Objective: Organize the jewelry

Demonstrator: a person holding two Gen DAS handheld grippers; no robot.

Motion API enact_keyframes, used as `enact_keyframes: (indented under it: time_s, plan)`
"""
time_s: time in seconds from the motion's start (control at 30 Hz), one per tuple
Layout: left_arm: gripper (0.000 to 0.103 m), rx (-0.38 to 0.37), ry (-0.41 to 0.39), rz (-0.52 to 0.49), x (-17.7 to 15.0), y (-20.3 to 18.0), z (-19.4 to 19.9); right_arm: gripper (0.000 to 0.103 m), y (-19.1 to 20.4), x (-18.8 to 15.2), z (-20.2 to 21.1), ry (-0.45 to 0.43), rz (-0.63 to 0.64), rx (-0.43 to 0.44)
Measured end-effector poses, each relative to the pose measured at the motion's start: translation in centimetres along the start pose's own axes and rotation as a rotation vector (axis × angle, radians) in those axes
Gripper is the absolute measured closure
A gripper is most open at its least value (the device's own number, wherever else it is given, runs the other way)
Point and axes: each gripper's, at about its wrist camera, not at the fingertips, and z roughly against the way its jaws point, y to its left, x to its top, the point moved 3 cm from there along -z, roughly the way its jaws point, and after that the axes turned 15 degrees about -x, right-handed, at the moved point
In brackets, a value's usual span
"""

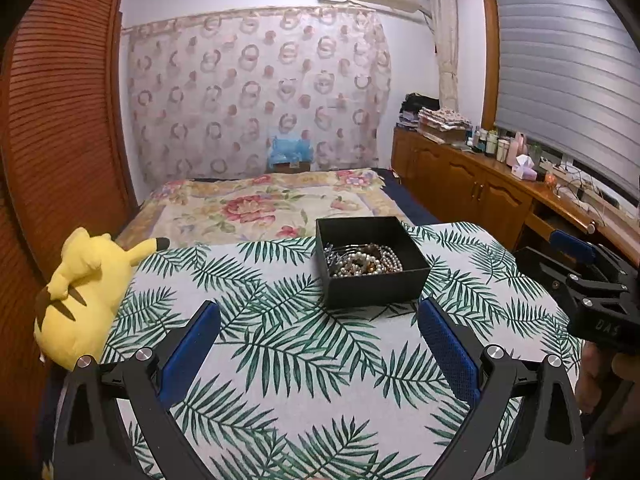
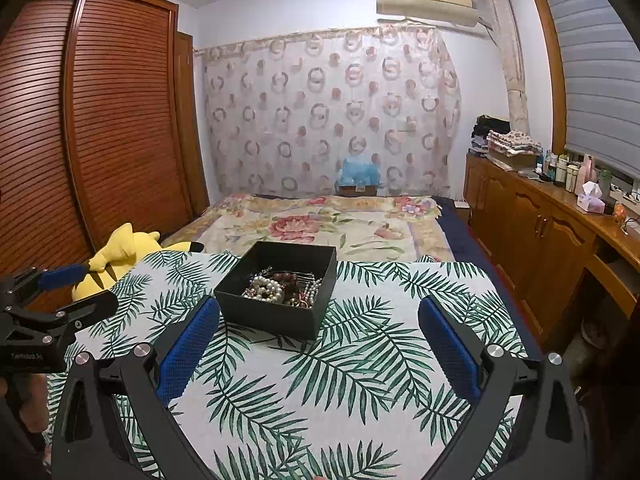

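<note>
A black box (image 1: pixel 374 264) is set on the counter (image 1: pixel 304 360), which is covered with a palm-leaf cloth. Pearl strands and other jewelry (image 1: pixel 366 262) are heaped inside the box. The left gripper (image 1: pixel 320 320) is held just short of the box, with its 2 blue-padded fingers (image 1: pixel 192 348) spread wide and nothing between them. The right gripper (image 2: pixel 320 320) is likewise held near the box, fingers (image 2: pixel 448 344) spread and empty. A yellow plush toy (image 1: pixel 86 292) is seen lying at the counter's left edge, beside the bed (image 1: pixel 260 208).
</note>
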Motion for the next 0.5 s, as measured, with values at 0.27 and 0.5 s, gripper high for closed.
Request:
enact_keyframes:
  time_s: [0.27,0.5]
  plan:
    - [0.008,0.0,-0.001,0.004,-0.28,0.18,0.15,0.003,0.01,-0.09,0.0,0.0,0.0,0.0]
    - [0.008,-0.002,-0.001,0.007,-0.45,0.33,0.19,0.003,0.0,-0.09,0.02,0.001,0.0,0.001]
